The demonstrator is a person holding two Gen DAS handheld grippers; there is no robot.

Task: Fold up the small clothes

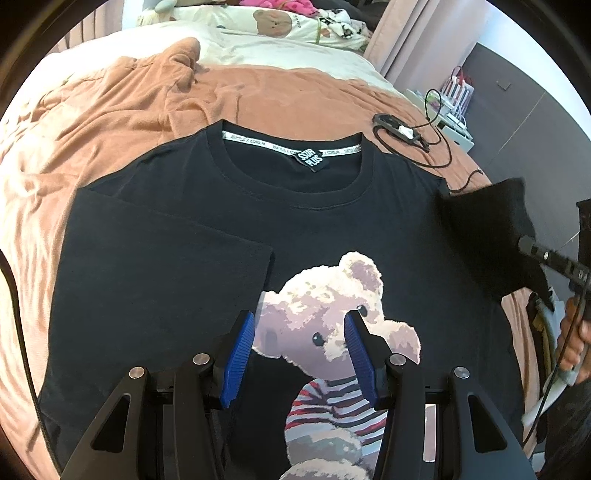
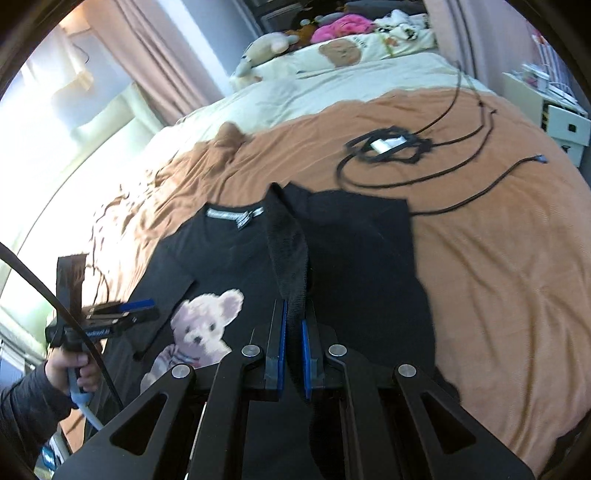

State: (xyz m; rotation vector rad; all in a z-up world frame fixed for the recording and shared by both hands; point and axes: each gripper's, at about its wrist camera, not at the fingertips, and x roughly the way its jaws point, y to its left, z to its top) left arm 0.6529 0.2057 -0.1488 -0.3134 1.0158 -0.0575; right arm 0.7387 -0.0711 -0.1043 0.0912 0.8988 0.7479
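Observation:
A black T-shirt (image 1: 207, 229) with a teddy-bear print (image 1: 332, 317) lies face up on the orange blanket, collar away from me. Its left sleeve (image 1: 162, 258) is folded in over the body. My left gripper (image 1: 299, 332) is open and empty, hovering above the bear print. My right gripper (image 2: 294, 321) is shut on the right sleeve (image 2: 288, 258) and holds it lifted off the bed. In the left wrist view the raised sleeve (image 1: 487, 236) hangs at the right edge. The shirt also shows in the right wrist view (image 2: 229, 266).
An orange blanket (image 1: 110, 122) covers the bed over a cream sheet (image 1: 280, 48). A black cable with a coiled bundle (image 2: 388, 147) lies beyond the shirt's right shoulder. Pillows and soft toys (image 2: 332, 33) sit at the headboard. White drawers (image 2: 565, 125) stand at the right.

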